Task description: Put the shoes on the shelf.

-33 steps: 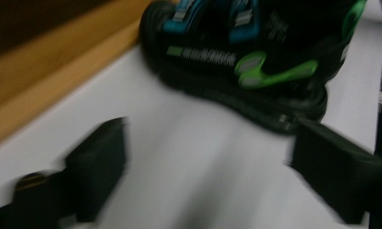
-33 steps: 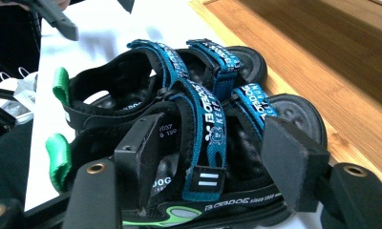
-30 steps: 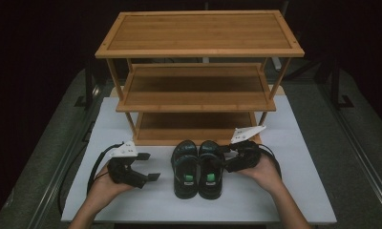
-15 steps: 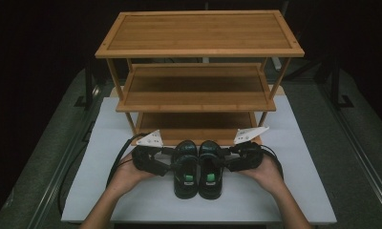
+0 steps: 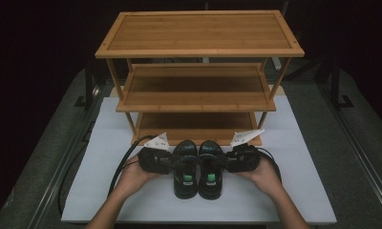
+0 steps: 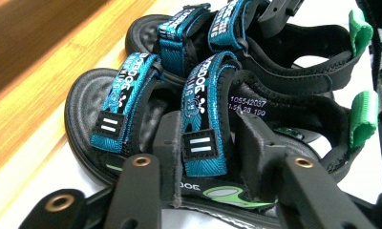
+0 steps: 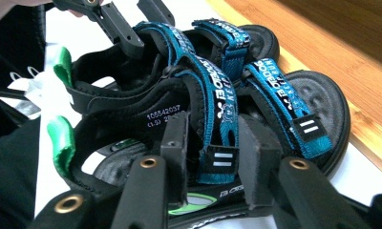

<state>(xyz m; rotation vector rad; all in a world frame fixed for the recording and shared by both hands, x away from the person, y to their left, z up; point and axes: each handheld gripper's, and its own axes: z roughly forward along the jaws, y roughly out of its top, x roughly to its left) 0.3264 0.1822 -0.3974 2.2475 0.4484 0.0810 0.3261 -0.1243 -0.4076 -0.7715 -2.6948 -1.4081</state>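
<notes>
Two black sandals with blue straps stand side by side on the white mat, toes toward the shelf: the left sandal (image 5: 185, 172) (image 6: 84, 109) and the right sandal (image 5: 210, 172) (image 7: 323, 105). My left gripper (image 5: 172, 164) (image 6: 208, 148) comes in from the left sandal's outer side. Its jaws have just been closing, and the pads press on that sandal's middle blue strap (image 6: 203, 114). My right gripper (image 5: 226, 162) (image 7: 215, 148) mirrors it on the right sandal. Its jaws have also just been closing, and they now pinch the middle strap (image 7: 213, 109). Each sandal has a green heel tab (image 6: 363, 117).
A three-tier bamboo shelf (image 5: 198, 31) stands just behind the sandals on the white mat (image 5: 108, 143). Its bottom board (image 5: 198, 121) lies right past the toes. Black cables (image 5: 122, 164) trail from both grippers. A dark table surface borders the mat.
My left hand has moved right, from the open mat to the left sandal's side. Both grippers' jaws have narrowed onto the straps. The right hand has stayed at the right sandal.
</notes>
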